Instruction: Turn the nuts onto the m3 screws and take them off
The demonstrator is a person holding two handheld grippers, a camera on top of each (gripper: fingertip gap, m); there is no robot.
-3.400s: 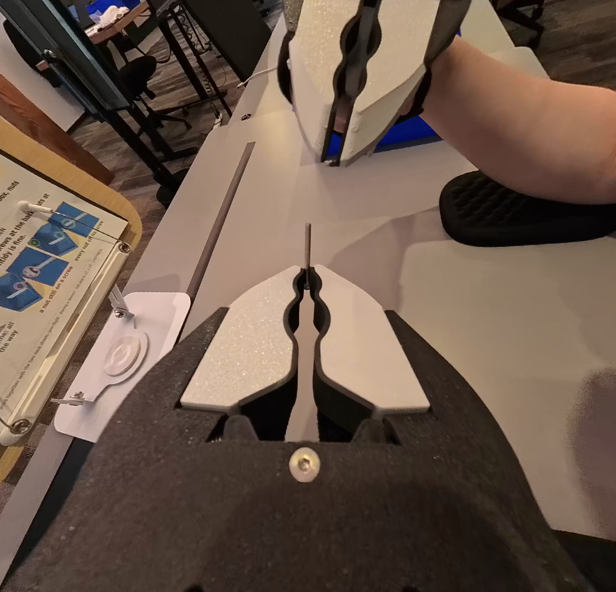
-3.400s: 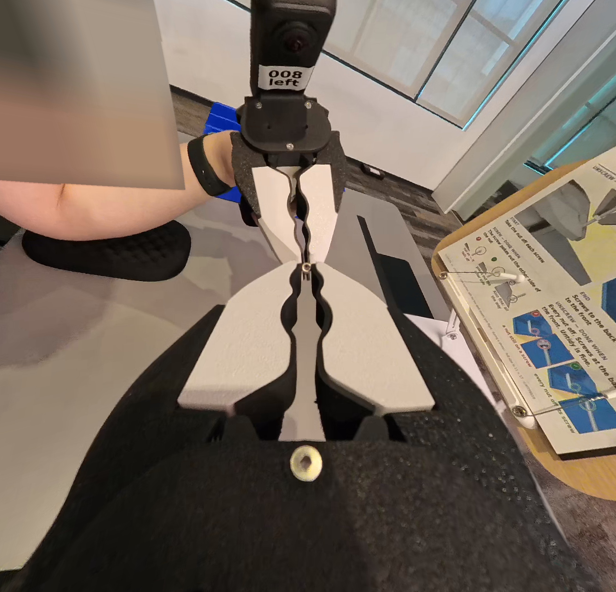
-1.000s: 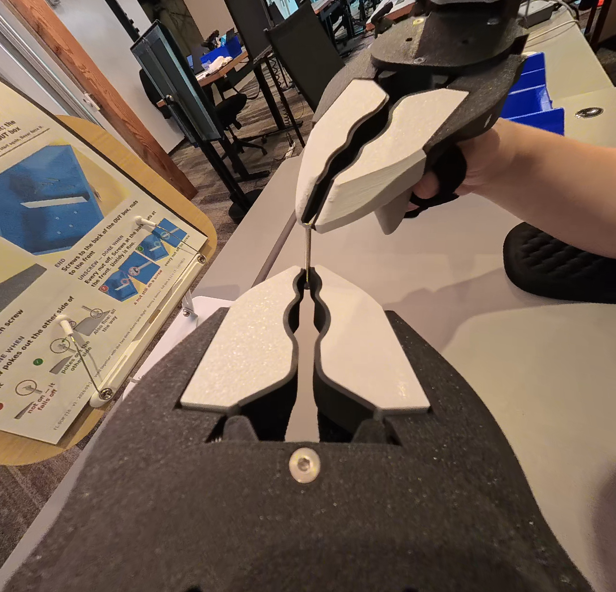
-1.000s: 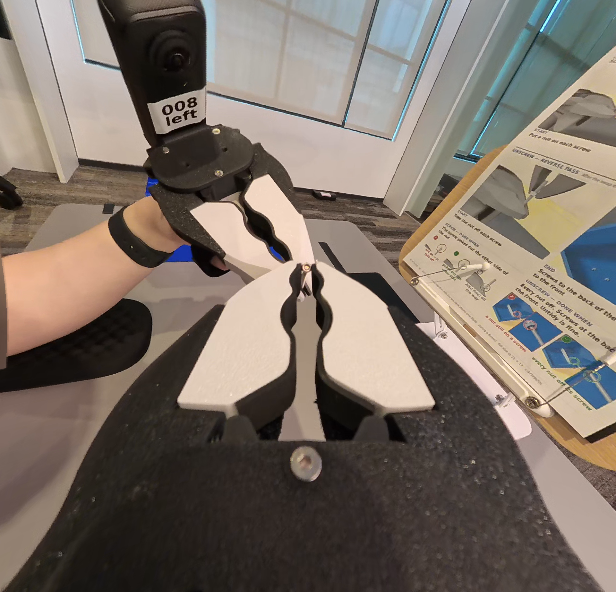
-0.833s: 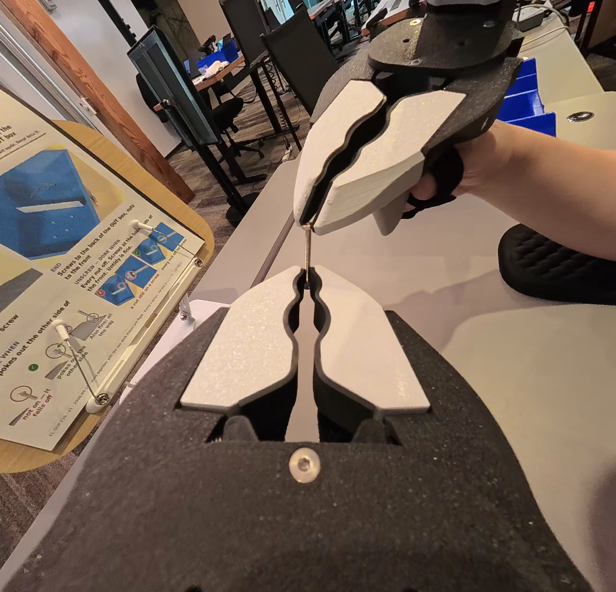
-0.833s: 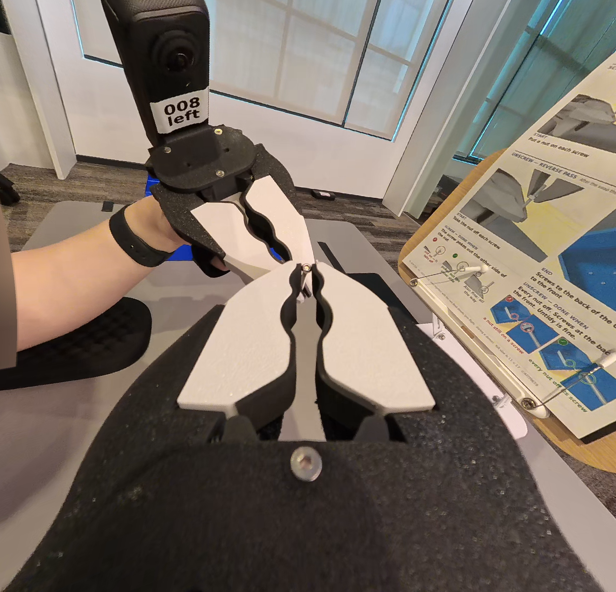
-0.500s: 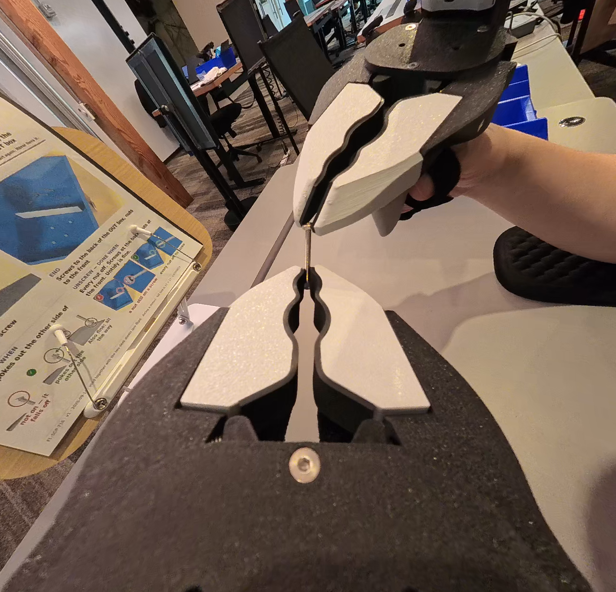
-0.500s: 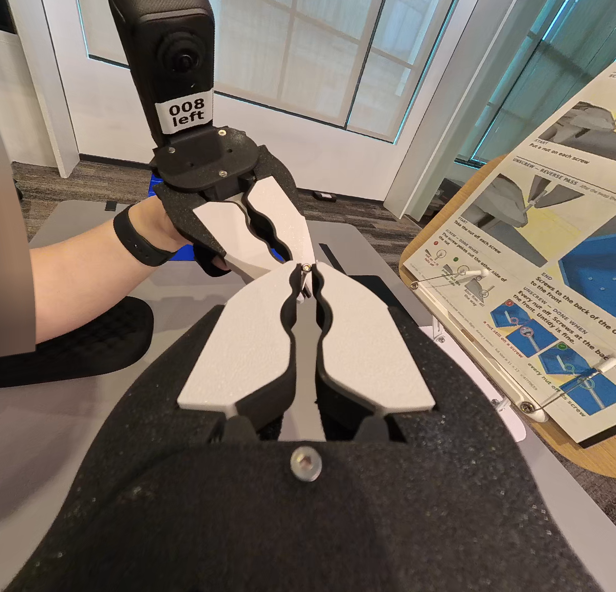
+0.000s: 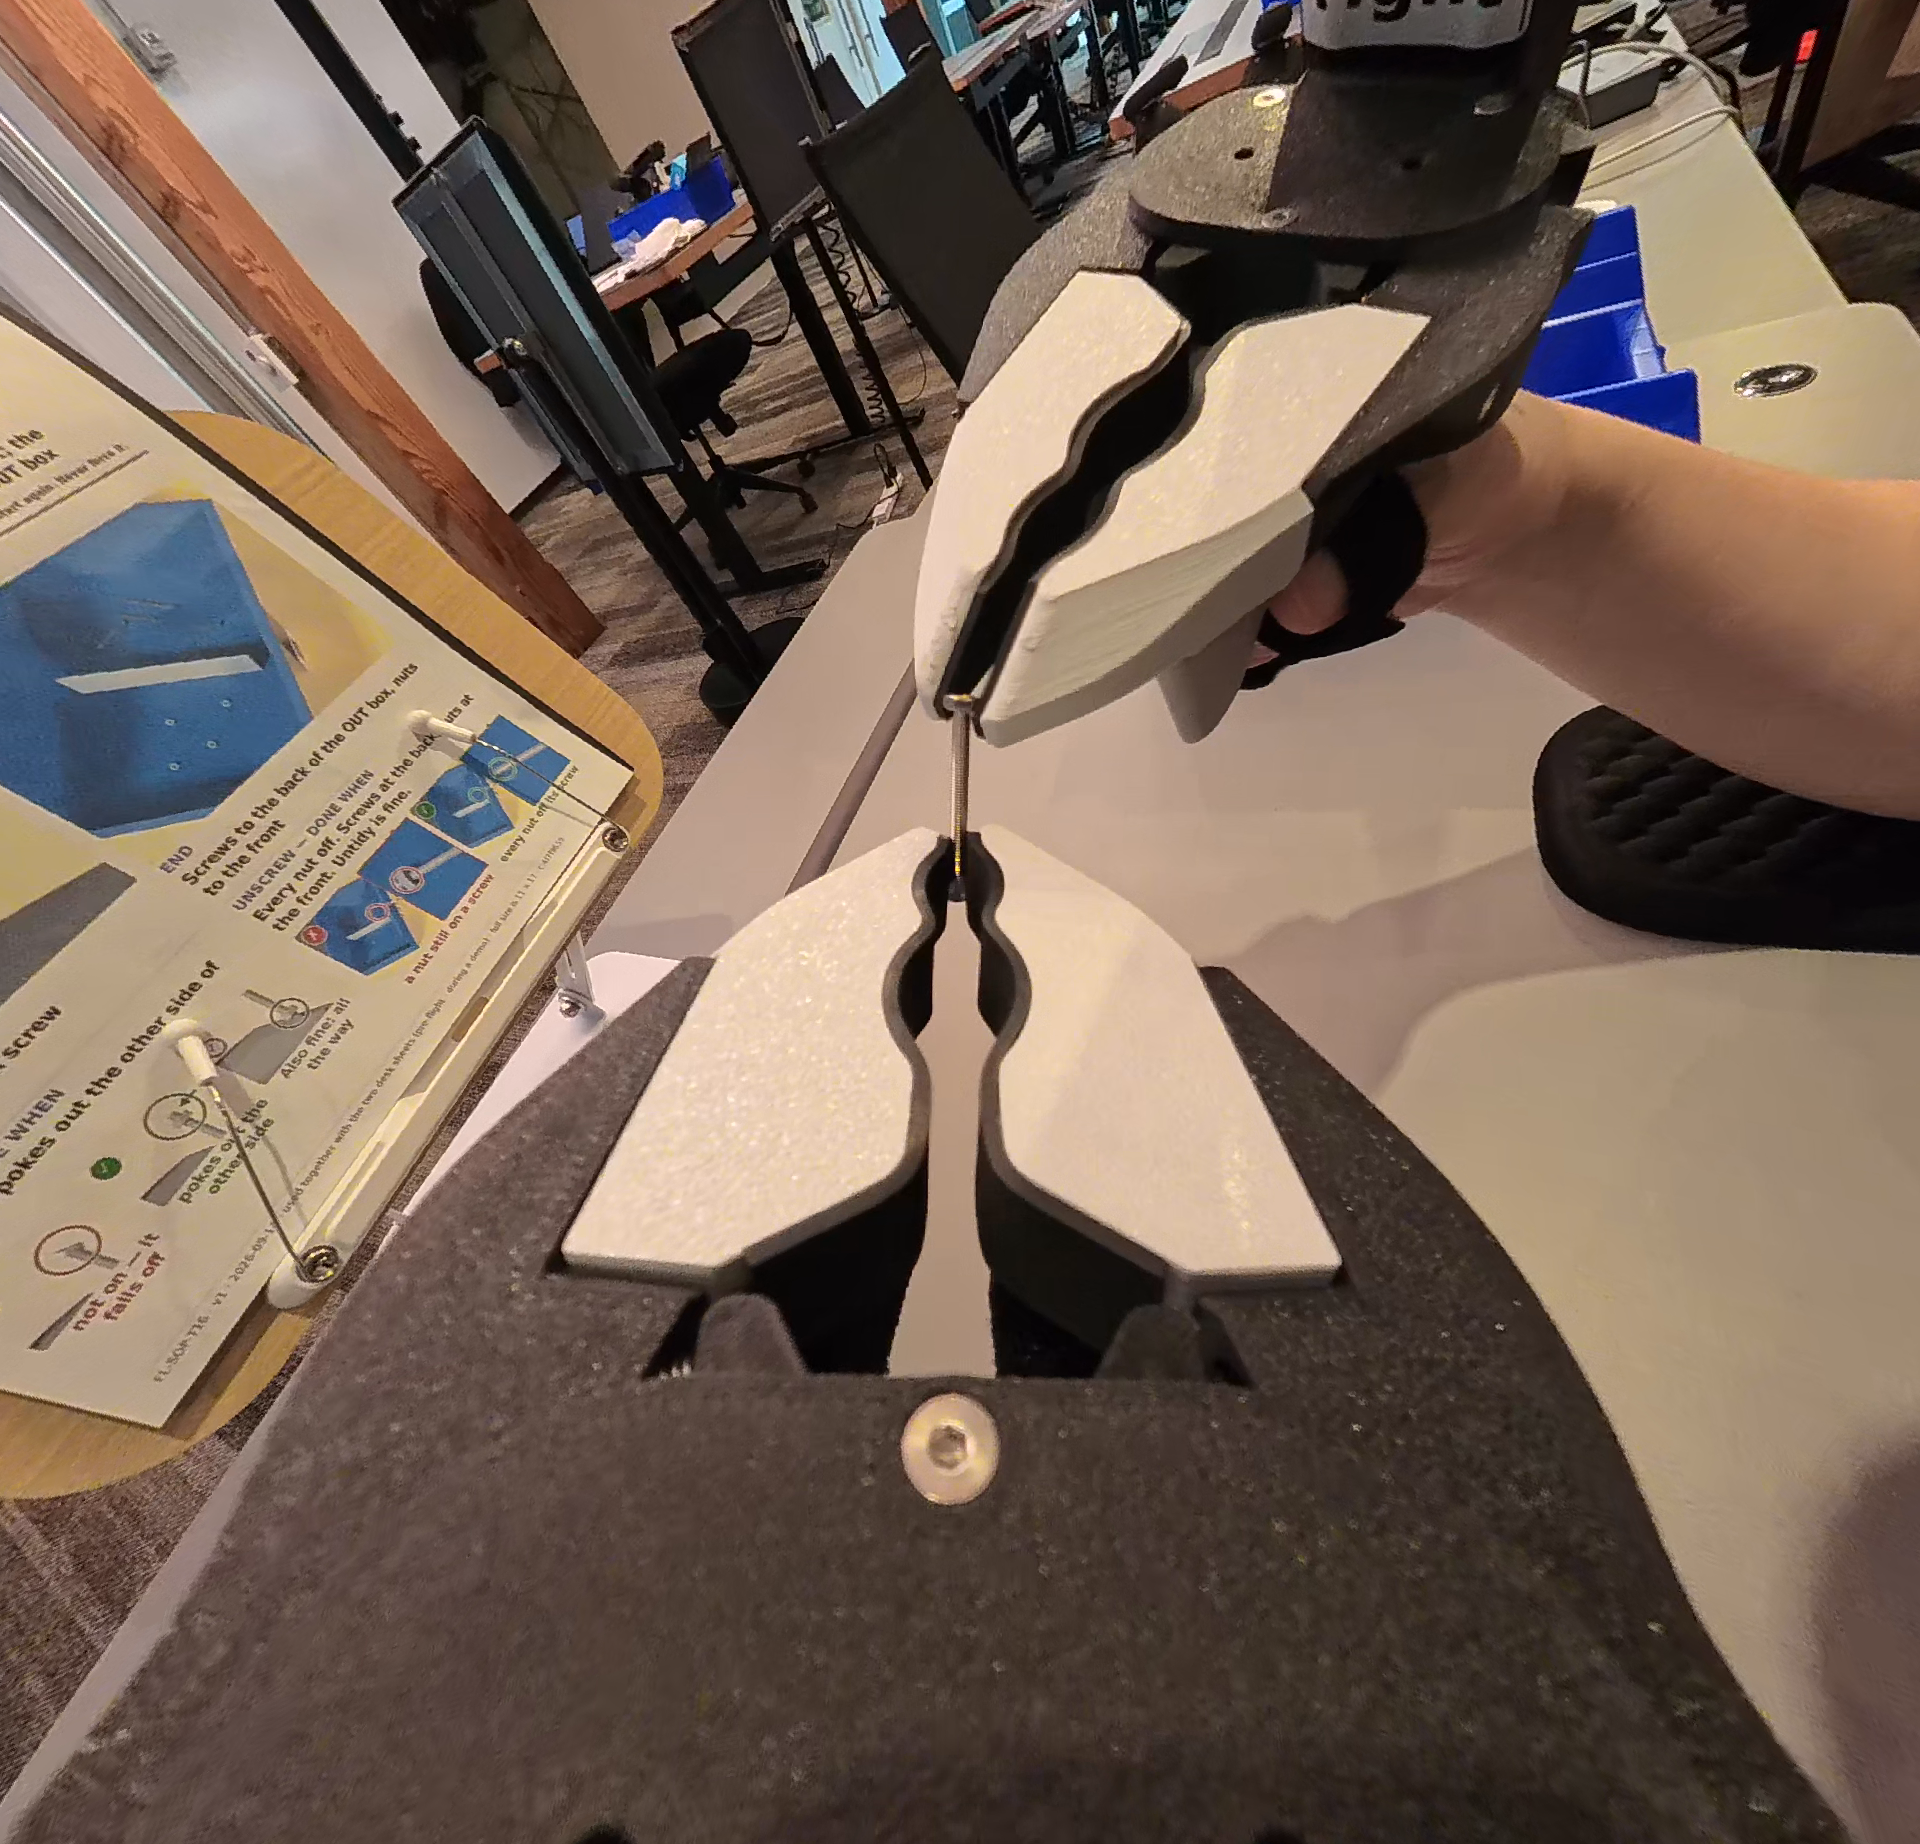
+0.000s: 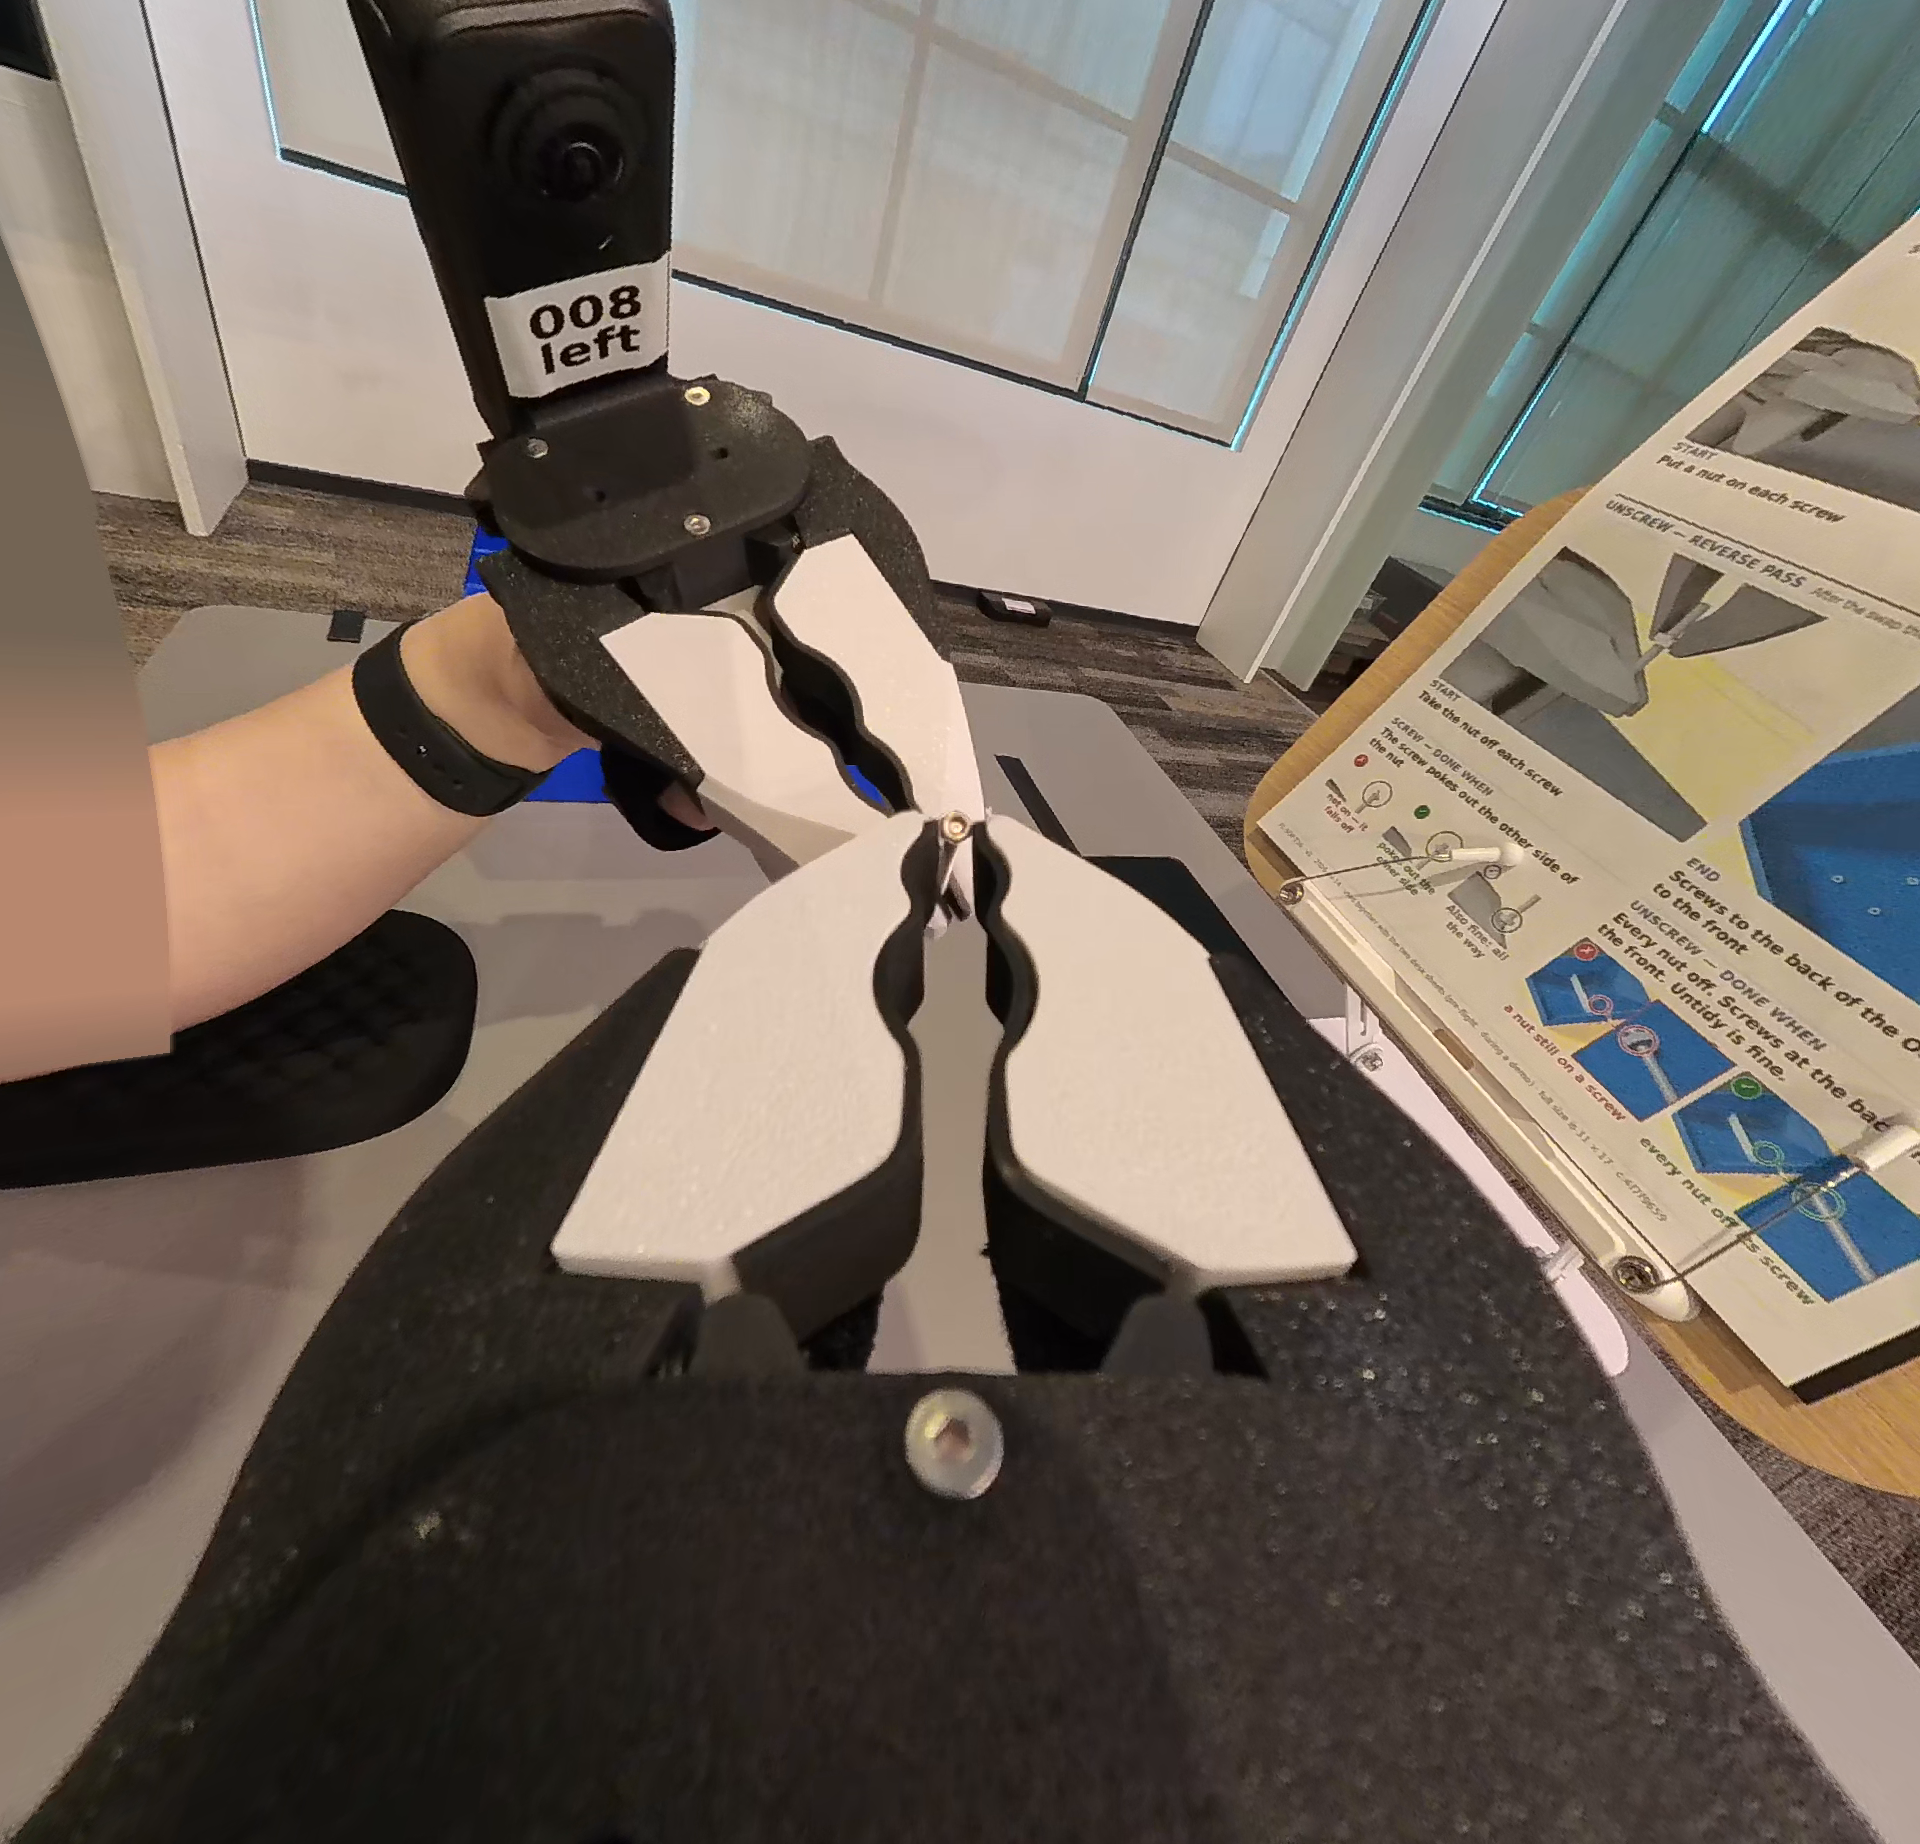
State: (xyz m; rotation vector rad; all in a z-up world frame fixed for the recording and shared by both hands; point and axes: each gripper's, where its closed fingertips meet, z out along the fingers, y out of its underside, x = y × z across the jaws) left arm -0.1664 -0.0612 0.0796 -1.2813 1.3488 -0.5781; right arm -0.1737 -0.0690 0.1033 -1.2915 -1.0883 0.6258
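Observation:
My left gripper [image 9: 956,847] is shut on the lower end of a thin m3 screw [image 9: 959,781], which stands upright out of its tips. My right gripper [image 9: 961,701] comes down from above and is shut on a small nut [image 10: 954,826] at the top end of the screw. In the right wrist view the nut sits between the tips of my right gripper [image 10: 954,836]. The left gripper [image 10: 914,802] reaches in from the upper left, its tips partly hidden behind my right fingers. Both grippers are held above the white table [image 9: 1558,1171].
An instruction board on a stand [image 9: 260,911] stands at the table's left edge; it also shows in the right wrist view [image 10: 1662,911]. A black wrist pad [image 9: 1714,859] lies under the person's forearm. Blue bins [image 9: 1600,340] sit at the far end. My two grippers' fingertips are within a few centimetres of each other.
Since 3.4 s ago the right gripper has brought the nut onto the tip of the screw, and both grippers have lifted. Over the last second they hold nearly still.

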